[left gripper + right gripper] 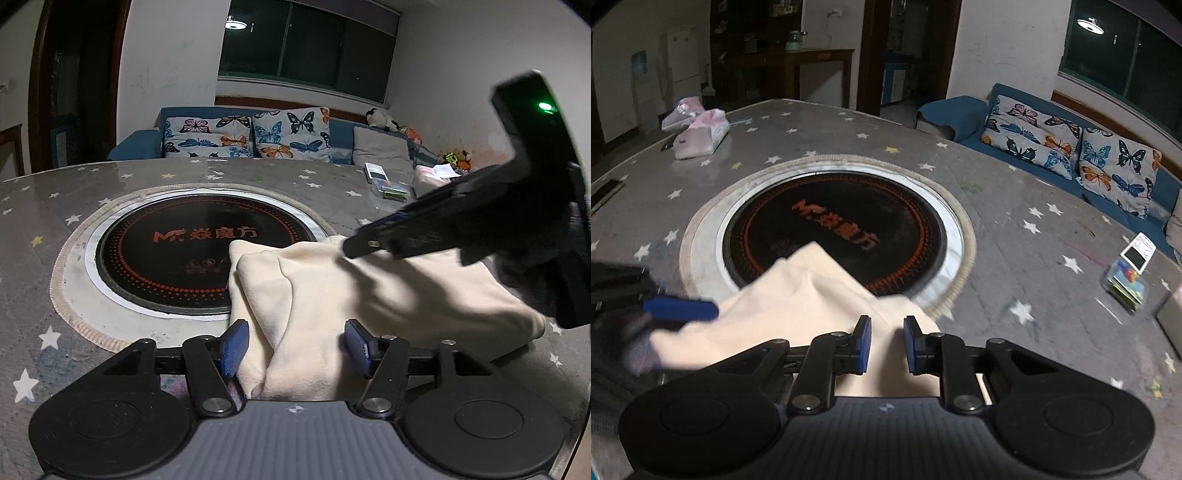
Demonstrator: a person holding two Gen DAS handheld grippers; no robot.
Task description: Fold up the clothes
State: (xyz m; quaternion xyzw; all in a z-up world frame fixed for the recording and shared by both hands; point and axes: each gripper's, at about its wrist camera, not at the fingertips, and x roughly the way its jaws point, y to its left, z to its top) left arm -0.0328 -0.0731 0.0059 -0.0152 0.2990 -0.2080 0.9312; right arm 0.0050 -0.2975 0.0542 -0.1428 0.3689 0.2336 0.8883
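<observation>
1. The hob [192, 258], a round black plate sunk in the table [44, 229], is the landmark. The cloth [369, 295], cream and already bundled in folds, lies on the table on the hob's near-right side, one corner lapping over the hob's rim.
2. Left gripper [295, 349]: jaws spread wide, cloth running between the pads [234, 347] but not pinched, as far as I can judge.
3. Right gripper [886, 345]: jaws partly apart with cloth between them; whether they grip it I cannot tell. It sits on the cloth's edge away from the hob.
4. Axis: in the left view the cloth's long side seems to run from the hob off to the right, with a pointed corner aimed at the hob's middle in the right view.
5. To do this step well, I would close each gripper on a full edge, all layers together, lift evenly, carry the fold across the short way, and keep the fabric off the hob.
</observation>
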